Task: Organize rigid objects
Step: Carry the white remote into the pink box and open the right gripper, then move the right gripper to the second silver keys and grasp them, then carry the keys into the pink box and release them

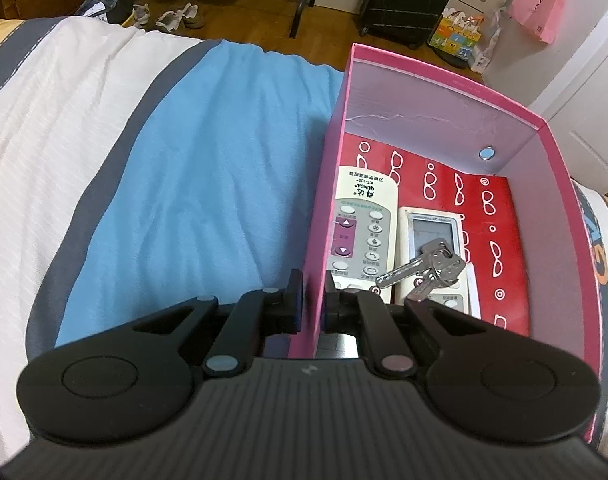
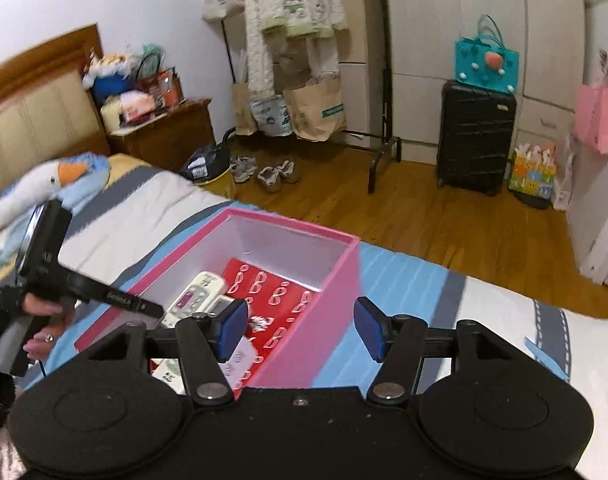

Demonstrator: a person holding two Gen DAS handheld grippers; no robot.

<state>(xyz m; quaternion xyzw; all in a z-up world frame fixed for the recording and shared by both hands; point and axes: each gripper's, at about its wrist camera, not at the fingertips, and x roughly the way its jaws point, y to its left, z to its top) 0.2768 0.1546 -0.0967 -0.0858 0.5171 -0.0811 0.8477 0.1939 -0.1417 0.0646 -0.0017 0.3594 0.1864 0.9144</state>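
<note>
A pink box (image 1: 444, 92) stands on the bed, lined with red paper printed with glasses. Inside lie a white Qunda remote (image 1: 362, 224), a second remote with a screen (image 1: 434, 240) and a bunch of silver keys (image 1: 428, 268) resting on it. My left gripper (image 1: 312, 304) is shut on the box's left wall near the front. In the right wrist view the box (image 2: 328, 304) sits below my right gripper (image 2: 299, 330), which is open and empty, its jaws straddling the box's right wall without touching. The left gripper (image 2: 143, 304) shows there at the box's left wall.
The bed has a blue blanket (image 1: 207, 184) and a white and grey cover (image 1: 51, 128). A stuffed goose (image 2: 35, 188) lies near the headboard. On the wooden floor beyond stand a black suitcase (image 2: 476, 136), shoes (image 2: 271, 174) and a clothes rack with paper bags (image 2: 304, 108).
</note>
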